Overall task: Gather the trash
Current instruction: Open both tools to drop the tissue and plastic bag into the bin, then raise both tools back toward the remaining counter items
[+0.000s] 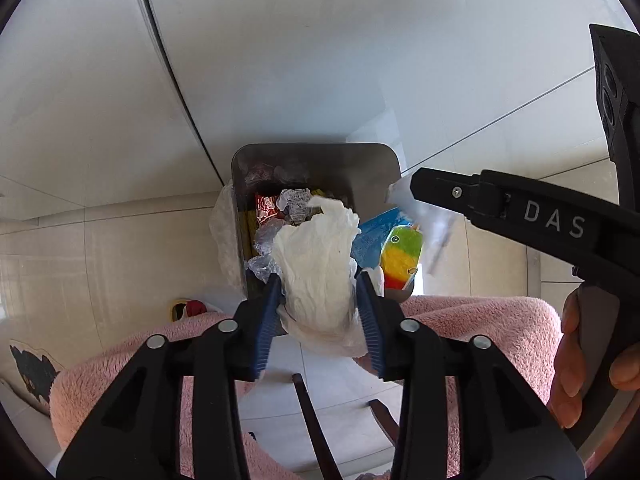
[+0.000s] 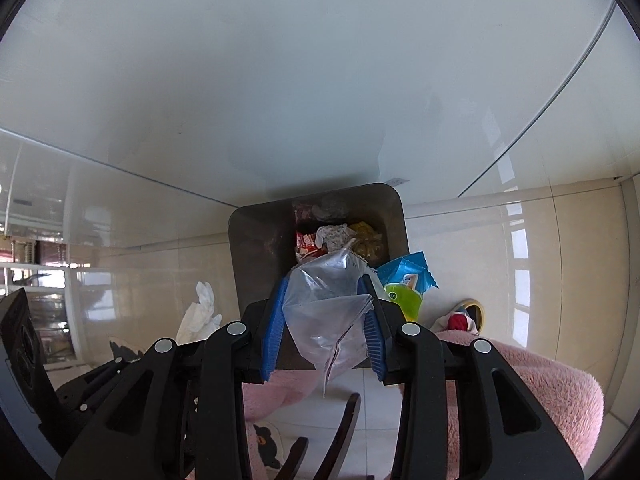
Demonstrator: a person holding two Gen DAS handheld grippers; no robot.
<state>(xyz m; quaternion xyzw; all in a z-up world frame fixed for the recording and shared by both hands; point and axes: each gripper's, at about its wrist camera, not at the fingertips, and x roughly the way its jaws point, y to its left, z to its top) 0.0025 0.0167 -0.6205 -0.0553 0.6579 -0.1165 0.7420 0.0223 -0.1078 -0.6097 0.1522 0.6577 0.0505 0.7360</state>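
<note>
My left gripper [image 1: 318,284] is shut on a crumpled white paper towel [image 1: 320,264] and holds it over the grey trash bin [image 1: 320,160]. My right gripper [image 2: 326,284] is shut on a clear plastic zip bag [image 2: 324,304] above the same bin [image 2: 260,240]. The bin holds several wrappers, among them a red one [image 1: 266,208]. A blue ice-pop wrapper with a rainbow picture [image 1: 400,256] lies at the bin's right edge; it also shows in the right wrist view [image 2: 408,280]. The right gripper's black arm [image 1: 520,216] reaches in from the right, the clear bag [image 1: 400,192] at its tip.
A pink fluffy cushion [image 1: 480,320] on a dark wooden chair [image 1: 316,432] lies below both grippers. A white wall panel [image 1: 320,60] stands behind the bin. A small red and yellow item [image 1: 188,308] lies on the beige tiled floor [image 1: 120,248].
</note>
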